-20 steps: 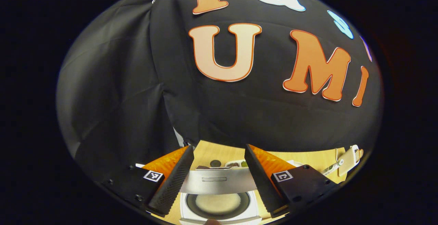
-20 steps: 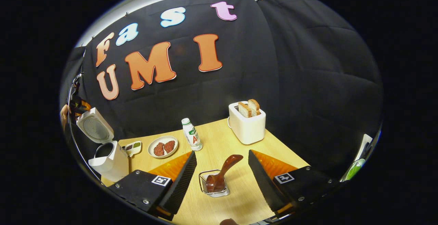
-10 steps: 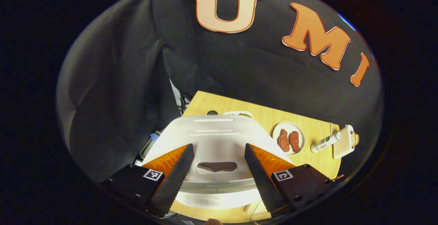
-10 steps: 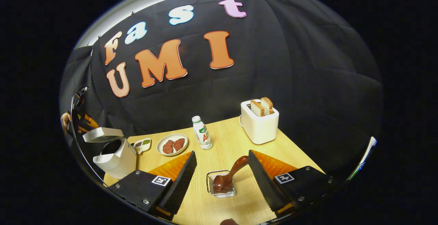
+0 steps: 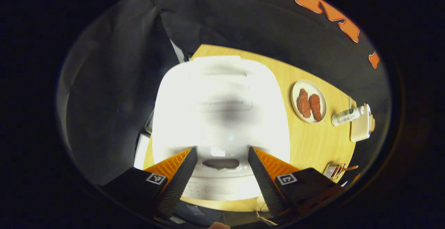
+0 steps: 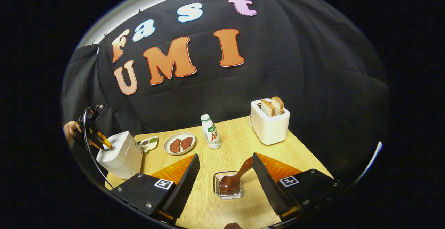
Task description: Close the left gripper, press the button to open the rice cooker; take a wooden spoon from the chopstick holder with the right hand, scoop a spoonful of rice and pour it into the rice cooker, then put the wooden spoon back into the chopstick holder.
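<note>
Over the counter (image 6: 229,142): lid down on rice cooker (image 5: 222,117).
We see left gripper (image 5: 219,173) and right gripper (image 6: 225,176) jaws released; wooden spoon (image 6: 233,180) in chopstick holder (image 6: 218,190).

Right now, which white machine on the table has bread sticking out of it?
The toaster, at the table's far right. Two bread slices stand in its top. The other white machine, the rice cooker at the left, has its lid shut and no bread.
</note>
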